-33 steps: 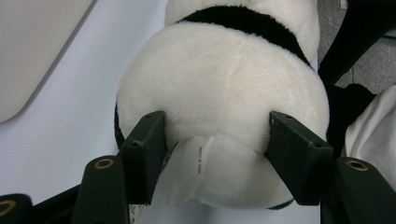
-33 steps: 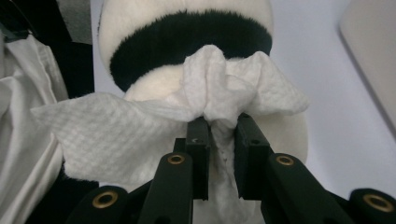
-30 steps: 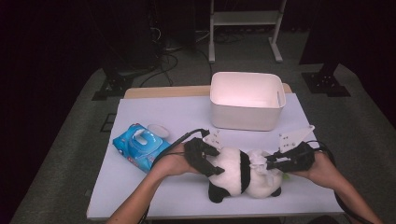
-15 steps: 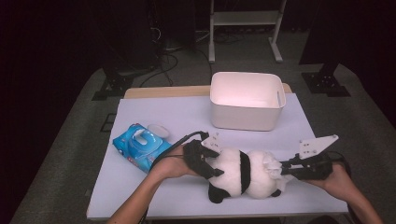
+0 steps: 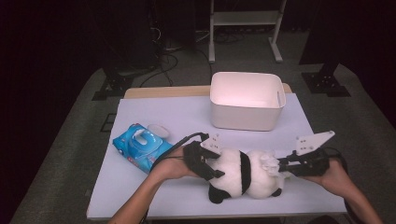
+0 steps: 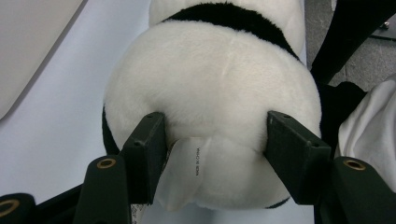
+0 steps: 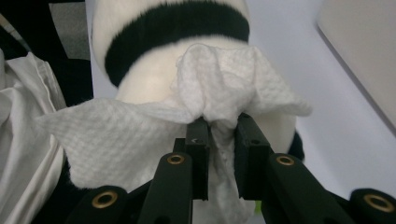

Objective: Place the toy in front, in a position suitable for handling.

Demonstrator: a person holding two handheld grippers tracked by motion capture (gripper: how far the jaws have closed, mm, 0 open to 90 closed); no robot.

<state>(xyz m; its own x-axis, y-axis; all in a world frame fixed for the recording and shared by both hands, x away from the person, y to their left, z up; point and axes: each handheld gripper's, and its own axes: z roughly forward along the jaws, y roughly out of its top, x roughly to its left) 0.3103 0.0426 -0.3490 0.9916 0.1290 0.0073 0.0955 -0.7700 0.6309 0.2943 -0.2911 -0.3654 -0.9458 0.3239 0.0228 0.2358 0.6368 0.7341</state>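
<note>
Your left hand-held gripper [image 5: 219, 161] is clamped on the plush panda [image 5: 245, 175]: in the left gripper view its two black jaws stand about half apart and press into the white fur on either side of the toy's rounded end. Between them hangs a small white sewn-in tag [image 6: 189, 163] whose tiny print reads "MADE IN CHINA" (the only writing you can actually read here).

Your right hand-held gripper [image 5: 281, 165] is nearly closed, pinching a bunched white wet wipe [image 7: 210, 109]. In the right gripper view the textured cloth is gathered between the jaws and fans out above them, lying against the panda's white fur just below its black band.

The panda lies on its side on the white surface [image 5: 187, 116], near the front edge, between your two hands, with the left hand-held gripper at one end and the wipe at the other.

To the left of your left hand, just beside it, a blue wet-wipe packet [image 5: 140, 147] lies flat with its lid flipped open; its printing is too small to read. Behind the panda, well apart from it, an empty white plastic bin [image 5: 246, 100] stands upright near the far edge of the surface.
</note>
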